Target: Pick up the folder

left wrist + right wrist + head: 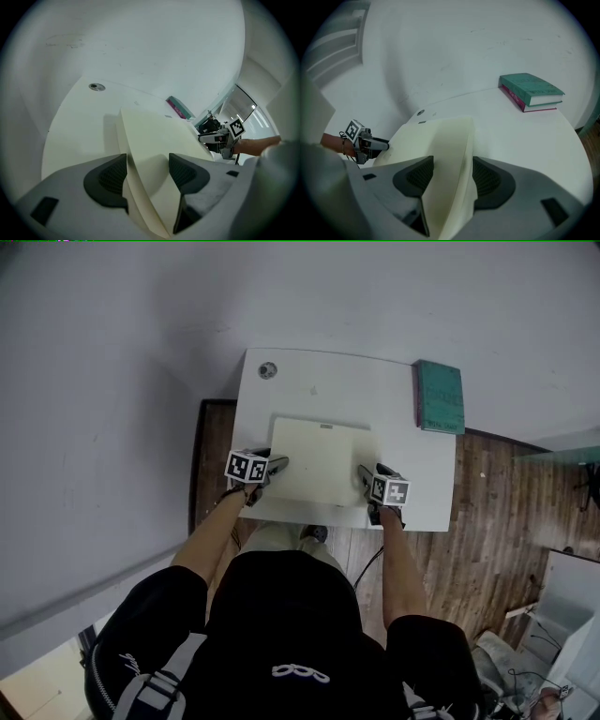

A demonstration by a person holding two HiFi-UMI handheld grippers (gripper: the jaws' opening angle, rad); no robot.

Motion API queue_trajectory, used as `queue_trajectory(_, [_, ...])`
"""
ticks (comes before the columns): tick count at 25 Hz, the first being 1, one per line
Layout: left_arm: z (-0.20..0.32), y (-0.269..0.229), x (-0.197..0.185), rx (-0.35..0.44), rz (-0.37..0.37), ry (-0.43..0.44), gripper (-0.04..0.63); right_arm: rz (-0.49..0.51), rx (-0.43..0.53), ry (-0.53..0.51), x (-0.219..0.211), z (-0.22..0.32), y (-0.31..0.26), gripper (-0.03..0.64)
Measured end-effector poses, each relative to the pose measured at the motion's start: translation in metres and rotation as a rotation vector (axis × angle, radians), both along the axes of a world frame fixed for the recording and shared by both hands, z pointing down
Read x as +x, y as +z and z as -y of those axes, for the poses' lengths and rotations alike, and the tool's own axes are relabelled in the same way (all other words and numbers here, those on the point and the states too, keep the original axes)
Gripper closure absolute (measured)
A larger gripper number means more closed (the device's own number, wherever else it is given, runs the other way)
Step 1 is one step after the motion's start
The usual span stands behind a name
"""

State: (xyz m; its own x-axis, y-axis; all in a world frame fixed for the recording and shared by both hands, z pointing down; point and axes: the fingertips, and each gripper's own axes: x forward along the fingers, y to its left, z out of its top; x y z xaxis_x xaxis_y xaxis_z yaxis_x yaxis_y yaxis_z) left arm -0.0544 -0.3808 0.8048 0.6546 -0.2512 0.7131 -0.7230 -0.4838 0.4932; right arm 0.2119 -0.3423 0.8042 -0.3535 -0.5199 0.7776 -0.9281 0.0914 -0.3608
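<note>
Cream flat rectangular folder [319, 460] sits mid-surface, toward the near edge of the white rectangular surface [319, 381]. Left gripper [279, 463] fingers pinch its left edge and right gripper [364, 472] fingers pinch its right edge. The folder bows between them, and its left edge casts a shadow on the surface. Teal hardcover book [439, 397] lies flat at the far right corner. Small round grey grommet [267, 370] is at the far left corner.

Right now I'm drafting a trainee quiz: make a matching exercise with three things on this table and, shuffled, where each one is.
1. folder
2. book
3. round grommet

a. far left corner of the table
b. gripped by the left gripper and right gripper
c. far right corner

Pairs: 1-b, 2-c, 3-a.
</note>
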Motion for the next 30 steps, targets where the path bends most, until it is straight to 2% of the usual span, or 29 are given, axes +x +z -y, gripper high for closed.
queue_trajectory(5, [0.0016, 0.0043, 0.0034, -0.025, -0.001, 0.006, 0.331, 0.060, 0.010, -0.010, -0.0030, 0.0056, -0.0002, 0.379])
queue_trajectory(10, [0.0002, 0.0041, 0.0032, -0.039, -0.002, 0.019, 0.331, 0.101, 0.007, 0.034, 0.0016, 0.0007, 0.0076, 0.379])
queue_trajectory(22, [0.0011, 0.0036, 0.0040, -0.046, -0.016, 0.004, 0.331, 0.103, 0.002, 0.051, 0.0006, -0.0001, 0.0082, 0.387])
queue_trajectory(30, [0.0023, 0.0009, 0.0044, -0.045, 0.012, -0.033, 0.331, 0.107, -0.003, 0.052, -0.0022, 0.0002, 0.0049, 0.408])
